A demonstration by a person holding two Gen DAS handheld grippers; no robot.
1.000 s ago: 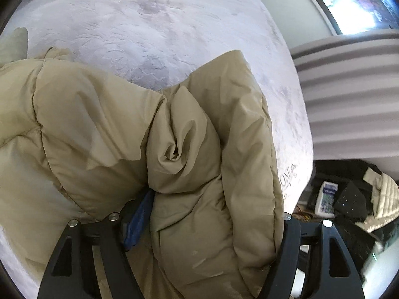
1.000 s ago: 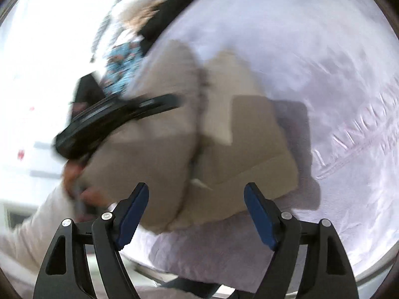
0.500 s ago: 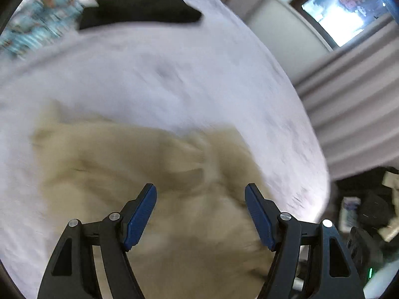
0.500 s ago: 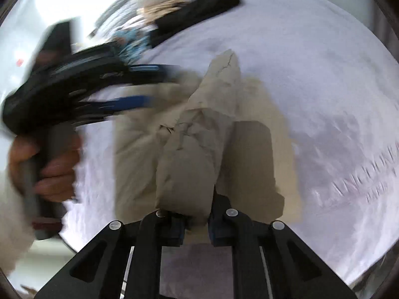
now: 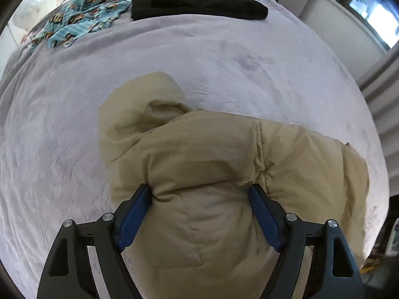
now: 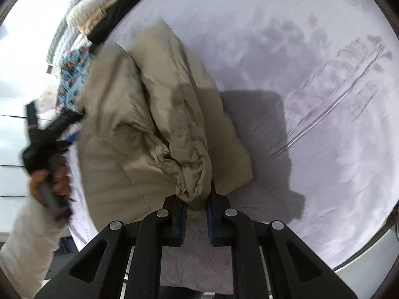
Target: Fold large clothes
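tan quilted nylon, puffy and matte: the jacket [image 5: 212, 164] lies bunched on the bed [image 5: 224, 57], whose cover is a pale lilac plush with a brushed nap and faint embossed lettering at one side. half a second ago the left view was a smear of motion with the fingers above the jacket; now it is sharp, and the left gripper [image 5: 199, 211] has come down so its blue pads [image 5: 132, 216] stand wide apart on either side of a padded fold, pressing into the fabric at the edges but not closed on it. a second ago that gripper had the jacket bundled close against the lens. the hood, a rounded soft lobe, sticks out at the far left of the garment, and a stitched seam puckers near the middle.

the right gripper [image 6: 195, 211] was spread wide a second ago; since half a second ago it has stayed nearly closed, its fingers pinching a crumpled wad of the jacket's edge and lifting it, so the cloth rises in a creased ridge and throws a square shadow on the bed. in the right view the left gripper is blurred at the far left, held in a bare hand [image 6: 49, 182].

at the bed's far end lie a flat black garment [image 5: 199, 2], a blue patterned cloth [image 5: 82, 17] and a cream knit [image 6: 92, 17].
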